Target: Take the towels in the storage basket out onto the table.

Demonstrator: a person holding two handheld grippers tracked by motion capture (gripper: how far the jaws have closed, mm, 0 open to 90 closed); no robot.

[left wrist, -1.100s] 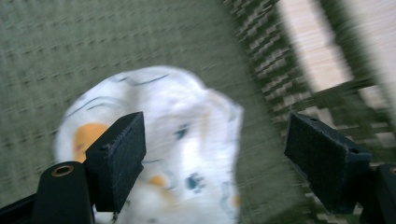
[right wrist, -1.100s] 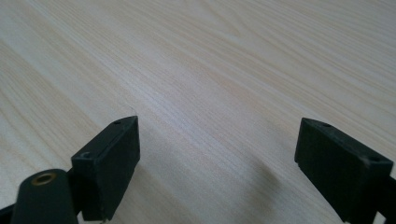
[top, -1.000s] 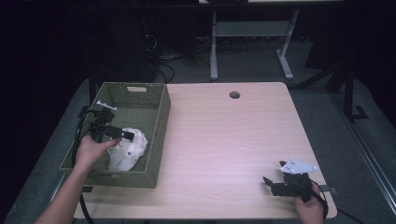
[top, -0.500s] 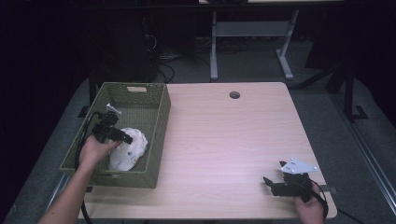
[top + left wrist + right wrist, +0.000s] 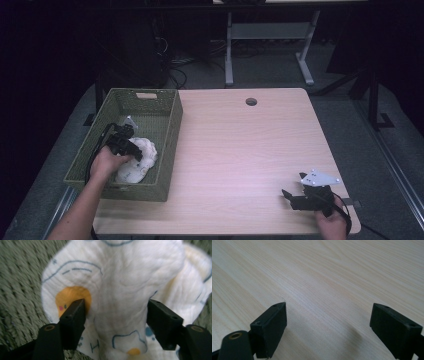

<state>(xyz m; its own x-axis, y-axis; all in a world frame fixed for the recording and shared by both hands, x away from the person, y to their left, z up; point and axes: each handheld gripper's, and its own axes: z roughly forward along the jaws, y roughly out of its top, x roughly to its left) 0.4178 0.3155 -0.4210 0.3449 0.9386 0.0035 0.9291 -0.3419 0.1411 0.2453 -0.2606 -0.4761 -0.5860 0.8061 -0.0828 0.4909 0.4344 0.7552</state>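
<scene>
The left claw [image 5: 113,315] stands apart, its blocky black jaws straddling a soft, crinkled white printed cloth [image 5: 120,290] bunched inside the woven green basket [image 5: 170,145]. The right claw [image 5: 328,327] gapes over smooth pale woodgrain table [image 5: 324,270].

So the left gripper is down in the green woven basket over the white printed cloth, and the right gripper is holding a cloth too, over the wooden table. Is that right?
Not quite. The right gripper holds nothing: the right gripper view shows its jaws apart over the bare pale wooden table. The left gripper is indeed in the green woven basket, its open jaws either side of the white printed cloth.
</scene>
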